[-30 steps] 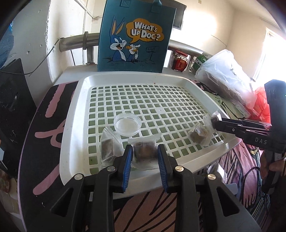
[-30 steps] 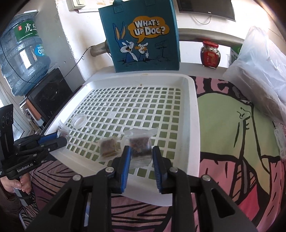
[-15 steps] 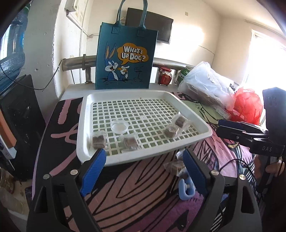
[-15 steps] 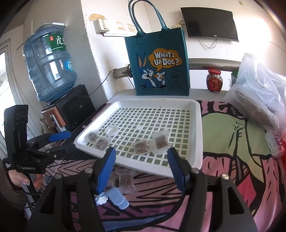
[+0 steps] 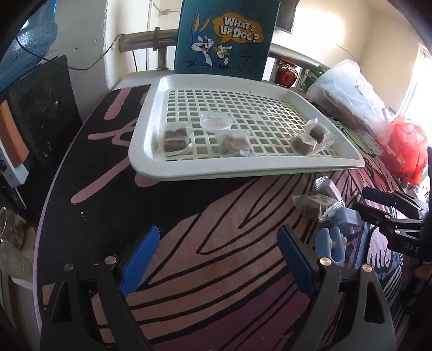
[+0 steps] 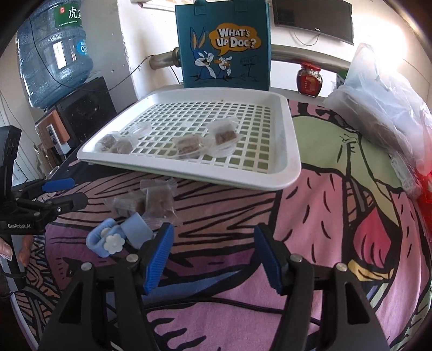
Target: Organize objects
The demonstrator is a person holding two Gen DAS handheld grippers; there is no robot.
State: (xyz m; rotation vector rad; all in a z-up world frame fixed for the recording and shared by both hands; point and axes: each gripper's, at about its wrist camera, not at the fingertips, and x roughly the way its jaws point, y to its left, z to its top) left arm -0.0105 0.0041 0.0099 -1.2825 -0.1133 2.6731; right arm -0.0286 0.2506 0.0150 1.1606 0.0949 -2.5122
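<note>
Patterned cloth covers the counter point(image 6: 337, 216) beneath me. Both my jaws stand wide and hold nothing: left gripper point(image 5: 216, 259) and right gripper point(image 6: 213, 253) hover short of the white slotted tray point(image 5: 145, 162). Four wrapped brown snack packets point(image 5: 175, 138) and a clear lid point(image 5: 216, 121) lie in the tray; two more packets point(image 6: 159, 201) sit on the cloth beside a blue clip point(image 6: 108, 240).

Teal Bugs Bunny tote bag point(image 6: 225, 44), blue water jug point(image 6: 52, 51), red-lidded jar point(image 6: 309, 80), wall-mounted television point(image 6: 313, 17)
</note>
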